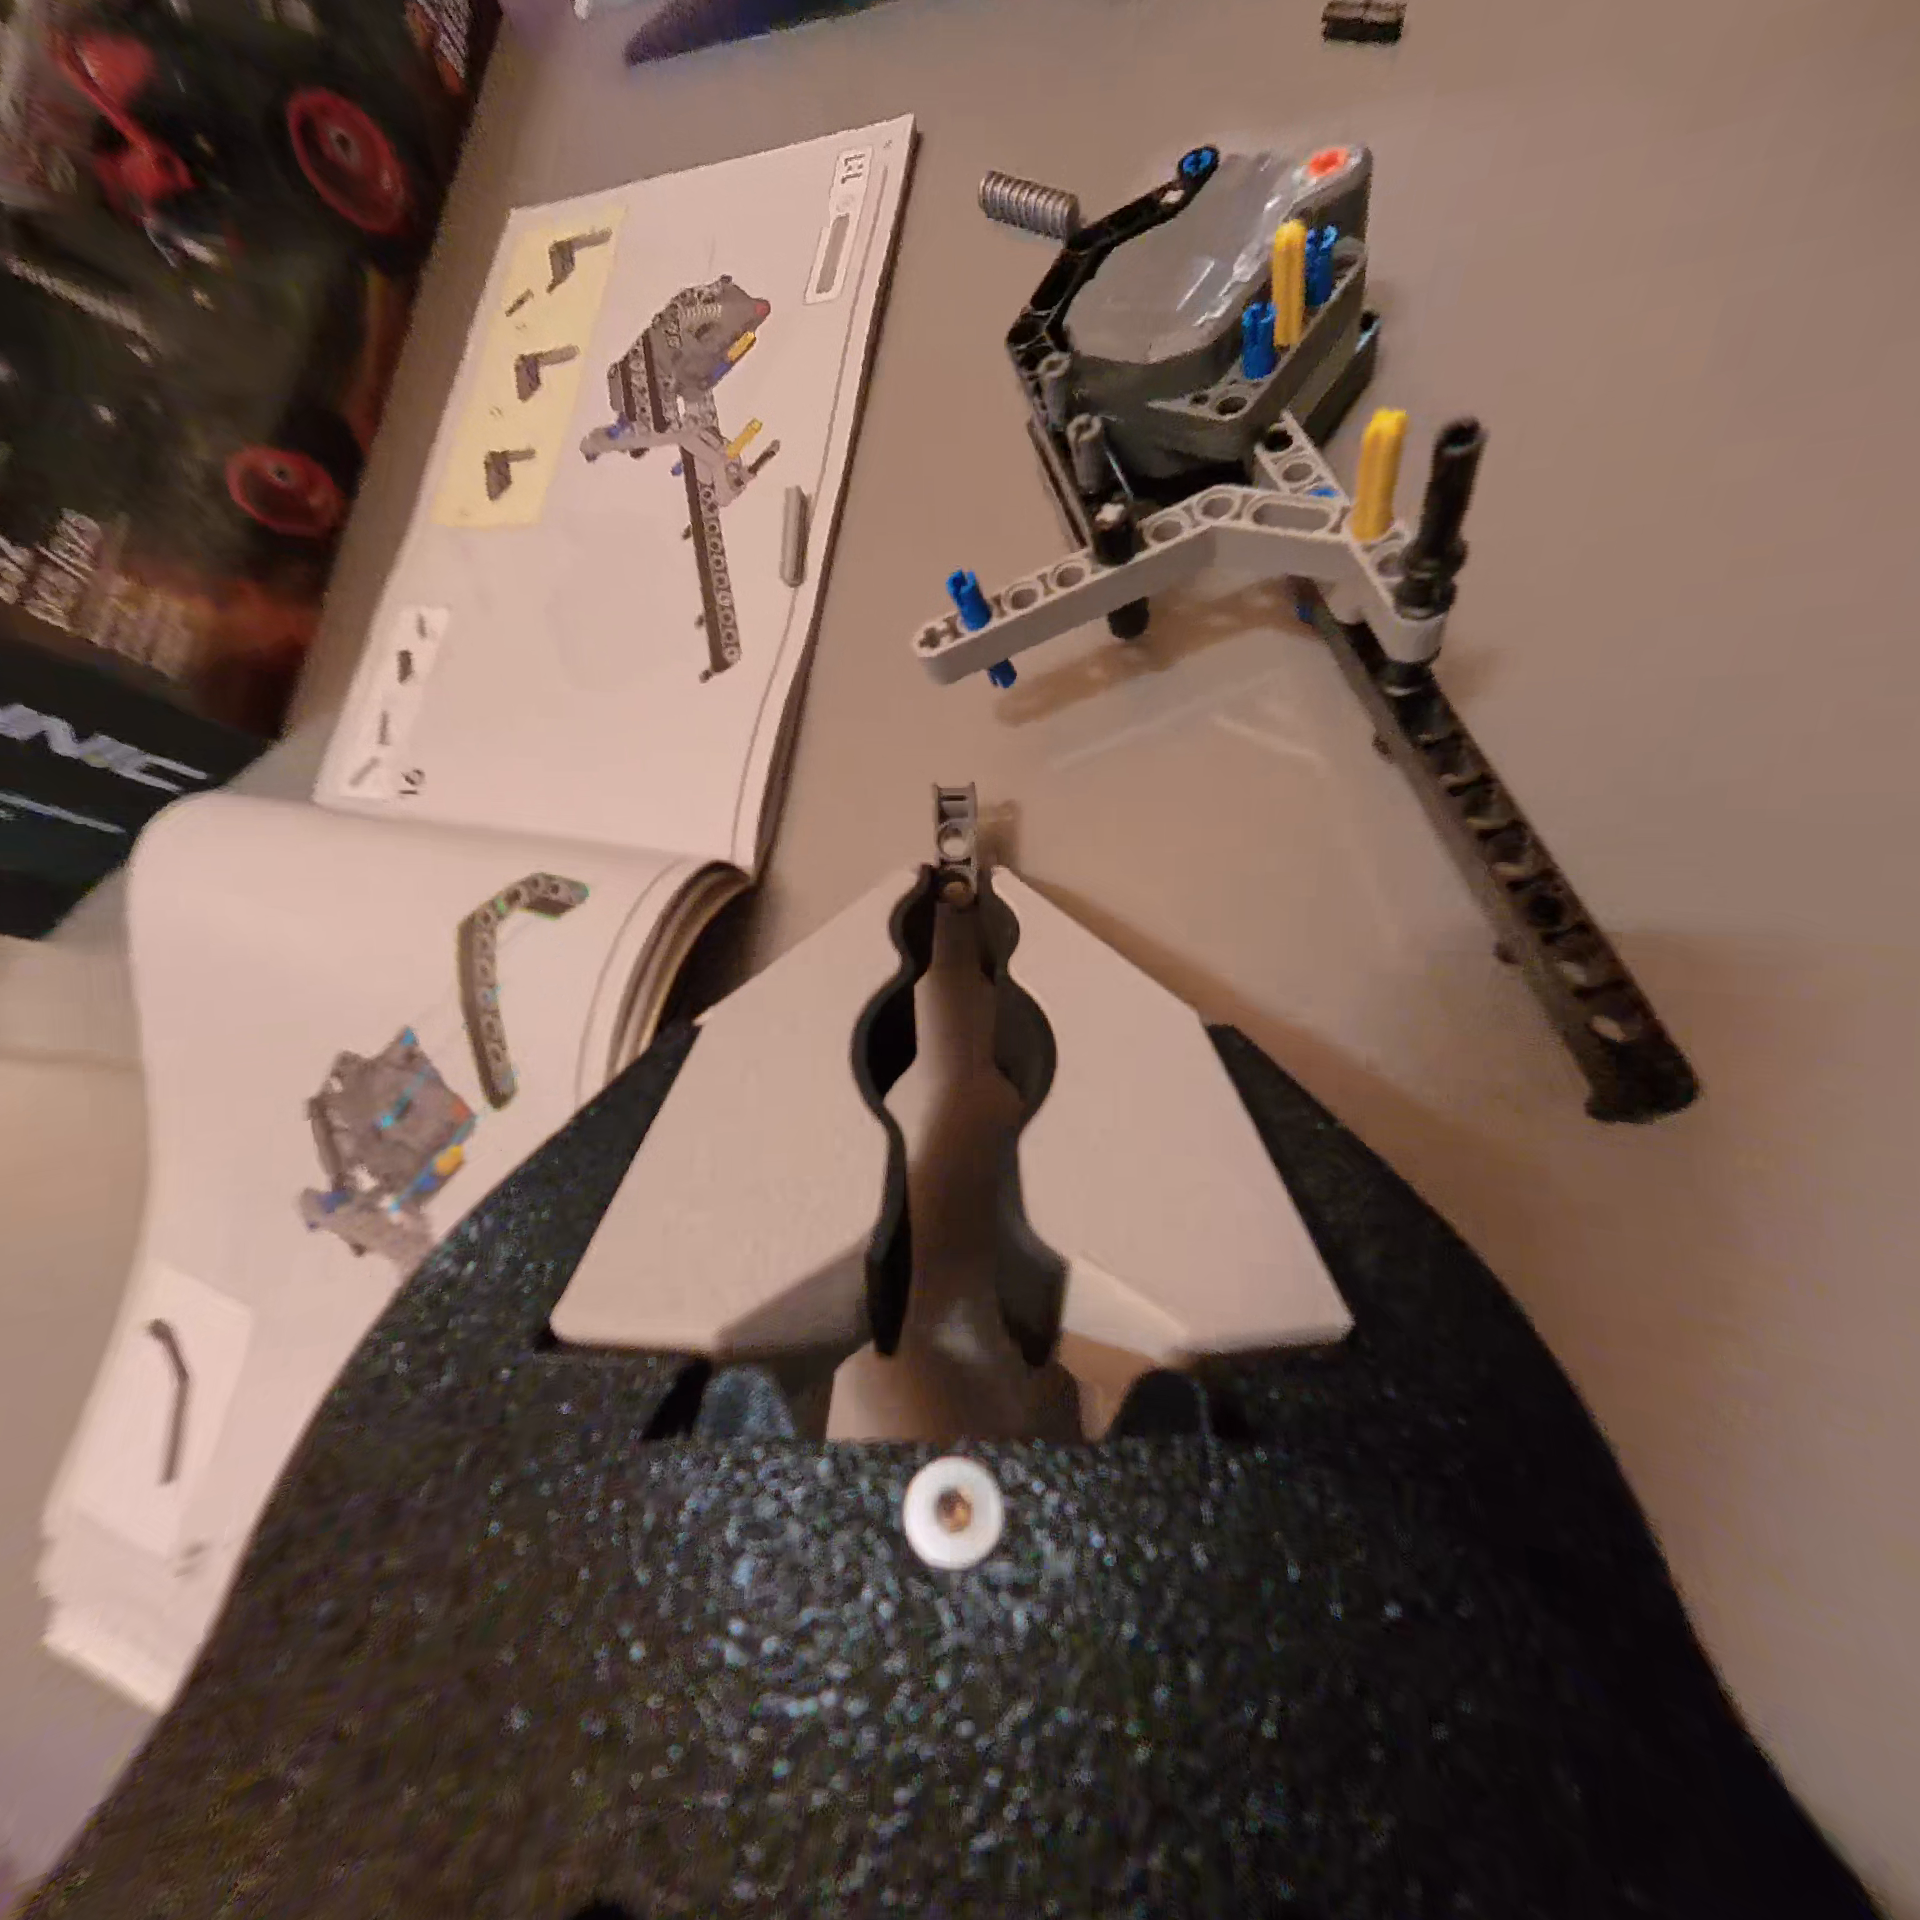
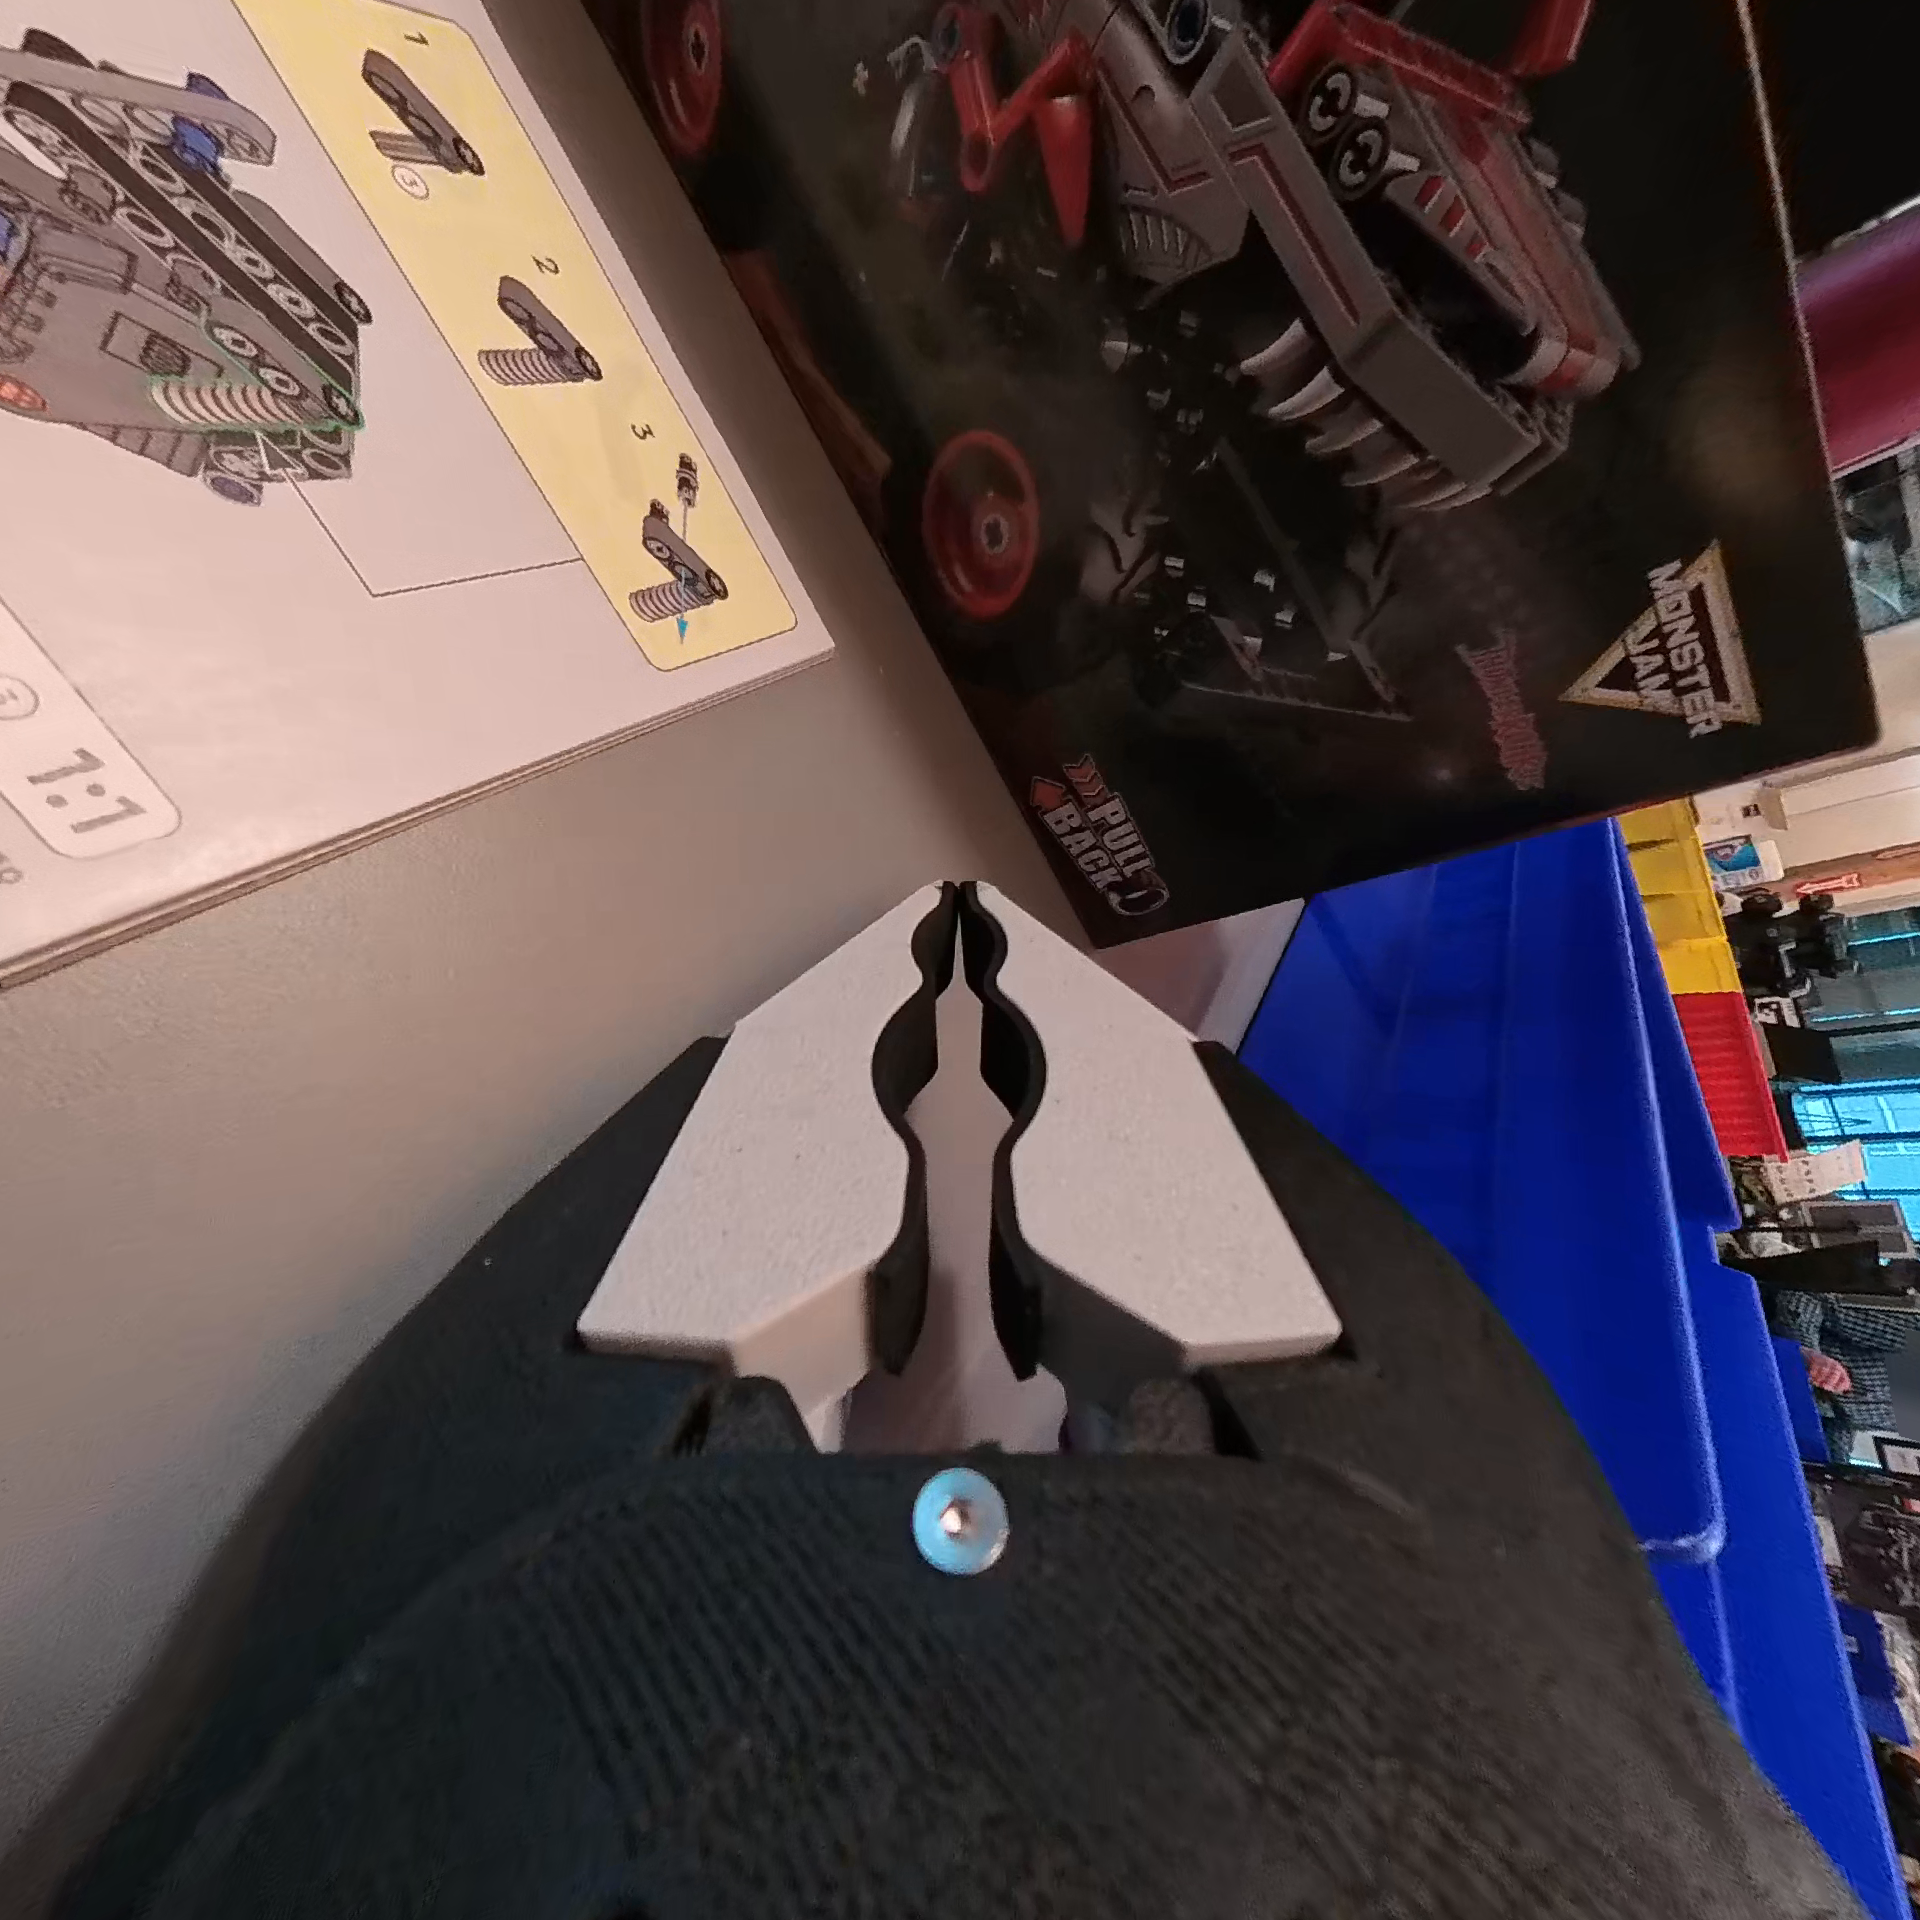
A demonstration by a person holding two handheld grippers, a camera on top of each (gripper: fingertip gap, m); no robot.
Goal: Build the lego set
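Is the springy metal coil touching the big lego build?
Apart. The left wrist view shows bare table between the metal coil and the lego build.

Small connector (image 1: pixel 954 831): dark grey, short, with round holes; was held upright at its lower end between closed fingertips, above the table.
Partial assembly (image 1: pixel 1195 416): was set on the table, well apart from the connector; a dark grey block framed by black beams, with a light grey angled beam (image 1: pixel 1174 540) across its front.
Pins: yellow, blue and black ones were seen standing up from it.
Long black beam (image 1: pixel 1507 883): was laid flat, running out from the assembly.
Spring (image 1: pixel 1023 197): grey coil, was laid beside the assembly.
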